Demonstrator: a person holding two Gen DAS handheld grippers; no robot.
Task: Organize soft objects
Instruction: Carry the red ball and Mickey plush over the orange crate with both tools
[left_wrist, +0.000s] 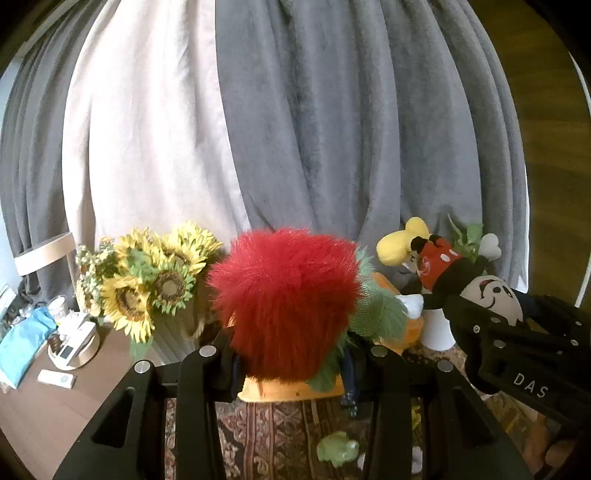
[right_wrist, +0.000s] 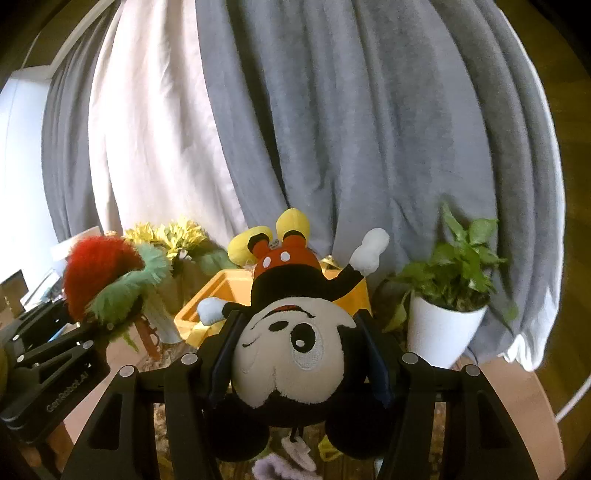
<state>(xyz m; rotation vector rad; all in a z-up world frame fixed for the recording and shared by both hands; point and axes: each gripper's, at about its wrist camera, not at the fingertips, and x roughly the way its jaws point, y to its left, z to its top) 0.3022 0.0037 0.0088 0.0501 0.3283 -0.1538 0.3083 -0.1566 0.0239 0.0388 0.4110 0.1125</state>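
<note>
The left gripper (left_wrist: 291, 354) clamps a red furry plush (left_wrist: 284, 299) and the right gripper (right_wrist: 299, 354) clamps an upside-down mouse plush (right_wrist: 295, 354) by its head, both lifted clear, apparently for dropping into the yellow bin (right_wrist: 221, 295) just beyond the 2 sets of tips. Below them lies a patterned rug (left_wrist: 266, 424); behind hang grey curtains (right_wrist: 351, 129), with sunflowers (left_wrist: 155, 280) to the left and a potted plant (right_wrist: 447, 295) to the right.

Red furry toy (left_wrist: 284, 299), grey curtain (left_wrist: 351, 129)
</note>
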